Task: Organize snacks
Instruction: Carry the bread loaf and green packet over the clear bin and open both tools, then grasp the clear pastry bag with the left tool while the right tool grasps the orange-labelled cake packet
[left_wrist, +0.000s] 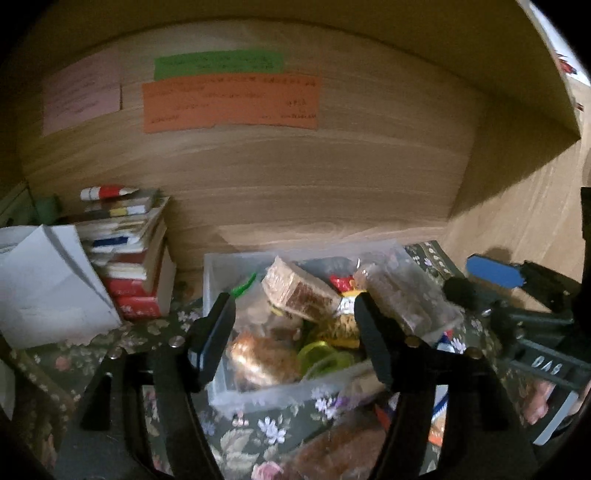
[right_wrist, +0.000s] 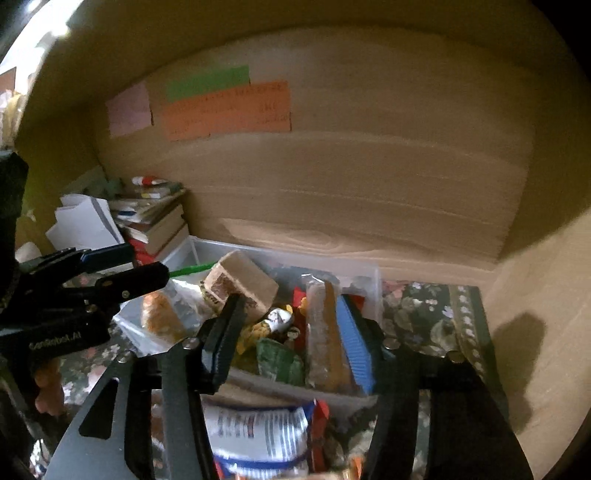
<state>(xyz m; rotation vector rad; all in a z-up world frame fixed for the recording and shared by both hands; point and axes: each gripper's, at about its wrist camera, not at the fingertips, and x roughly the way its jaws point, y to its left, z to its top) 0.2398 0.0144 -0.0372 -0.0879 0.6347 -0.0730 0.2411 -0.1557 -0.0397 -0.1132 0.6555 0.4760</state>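
Right gripper fingers spread wide over the bin's near rim.

Cloth under box: dark green, with pink and white flowers. Snack box: clear, see-through. Wrapped cake block: tan top, brown side. Bun in bag: golden brown. Clip: bright green. Long bar: orange-brown in clear wrap. Packet in front: white with blue and red. Wall: light brown wood. Paper notes on wall: pink, green, orange. Book stack: red, white, bit of yellow and blue. Paper: white. Left gripper: black, blue pad. Right gripper: black, blue ridged pads.
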